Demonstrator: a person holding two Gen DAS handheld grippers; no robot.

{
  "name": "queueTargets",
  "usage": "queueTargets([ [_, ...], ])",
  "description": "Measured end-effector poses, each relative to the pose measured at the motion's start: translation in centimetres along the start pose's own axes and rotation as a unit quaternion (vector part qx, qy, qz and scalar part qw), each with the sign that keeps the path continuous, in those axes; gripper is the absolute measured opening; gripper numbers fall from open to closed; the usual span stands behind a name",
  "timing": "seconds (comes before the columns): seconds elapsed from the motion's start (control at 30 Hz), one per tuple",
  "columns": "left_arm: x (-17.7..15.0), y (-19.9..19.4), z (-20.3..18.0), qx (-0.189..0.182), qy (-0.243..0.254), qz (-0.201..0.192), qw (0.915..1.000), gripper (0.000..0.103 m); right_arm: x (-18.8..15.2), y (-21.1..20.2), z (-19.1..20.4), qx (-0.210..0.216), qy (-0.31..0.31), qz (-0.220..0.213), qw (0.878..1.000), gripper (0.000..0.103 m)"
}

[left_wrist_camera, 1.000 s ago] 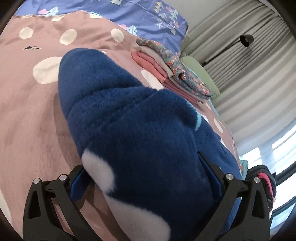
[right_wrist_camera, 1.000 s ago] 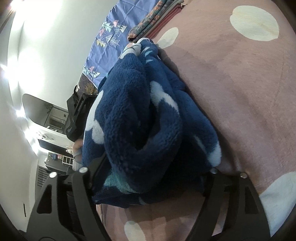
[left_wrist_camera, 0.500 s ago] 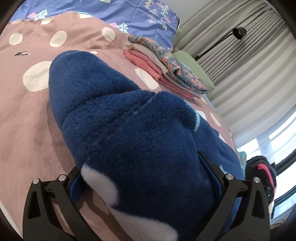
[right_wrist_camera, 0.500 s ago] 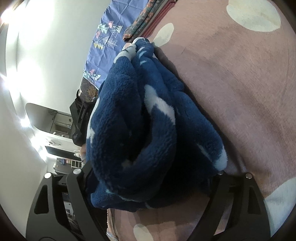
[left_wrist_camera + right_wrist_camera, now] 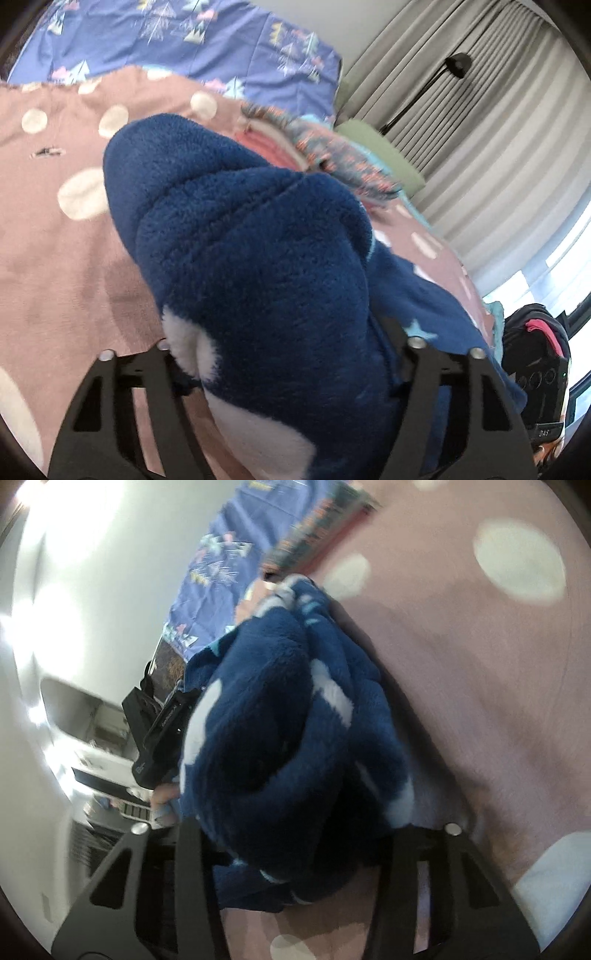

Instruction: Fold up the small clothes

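Blue fleece garment (image 5: 258,258) bunched between both grippers' fingers (image 5: 397,354)

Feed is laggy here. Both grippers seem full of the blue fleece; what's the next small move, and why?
Probably carry the blue fleece toward the folded stack and lower it there. It hangs bunched between the left gripper and right gripper, above the dotted bedspread.

Grey pleated curtains (image 5: 491,122) hang beside a bright window (image 5: 561,254).
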State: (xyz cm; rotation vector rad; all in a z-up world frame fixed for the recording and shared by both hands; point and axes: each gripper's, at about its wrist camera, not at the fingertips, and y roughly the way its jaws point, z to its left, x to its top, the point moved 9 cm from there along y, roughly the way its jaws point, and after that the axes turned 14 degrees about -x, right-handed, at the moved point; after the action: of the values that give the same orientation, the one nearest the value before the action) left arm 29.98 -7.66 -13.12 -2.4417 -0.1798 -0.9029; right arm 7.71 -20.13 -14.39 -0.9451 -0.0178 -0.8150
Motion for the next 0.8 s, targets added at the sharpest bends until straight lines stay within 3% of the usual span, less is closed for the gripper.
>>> queueTargets([
  [0.2, 1.6, -4.5, -3.2, -0.007, 0.024, -0.046, 0.9986, 0.065, 2.1, -4.1, 4.0, -0.011, -0.121, -0.091, 0.988, 0.04],
  [0.33, 4.9, -10.0, -4.0, 0.001, 0.026, -0.119, 0.9925, 0.065, 4.5, -5.5, 9.3, 0.024, -0.206, -0.123, 0.971, 0.04],
  [0.47, 8.6, -15.5, -3.3, 0.042, 0.036, -0.173, 0.9834, 0.065, 8.1, -4.4, 15.1, 0.067, -0.255, -0.115, 0.958, 0.04],
  [0.6, 12.5, -20.3, -0.3, 0.087, 0.025, -0.223, 0.9705, 0.065, 12.3, -0.3, 21.9, 0.099, -0.293, -0.087, 0.947, 0.04],
  [0.8, 17.0, -22.8, 6.7, 0.151, -0.007, -0.252, 0.9557, 0.065, 17.1, 8.8, 29.3, 0.092, -0.308, -0.052, 0.945, 0.04],
])
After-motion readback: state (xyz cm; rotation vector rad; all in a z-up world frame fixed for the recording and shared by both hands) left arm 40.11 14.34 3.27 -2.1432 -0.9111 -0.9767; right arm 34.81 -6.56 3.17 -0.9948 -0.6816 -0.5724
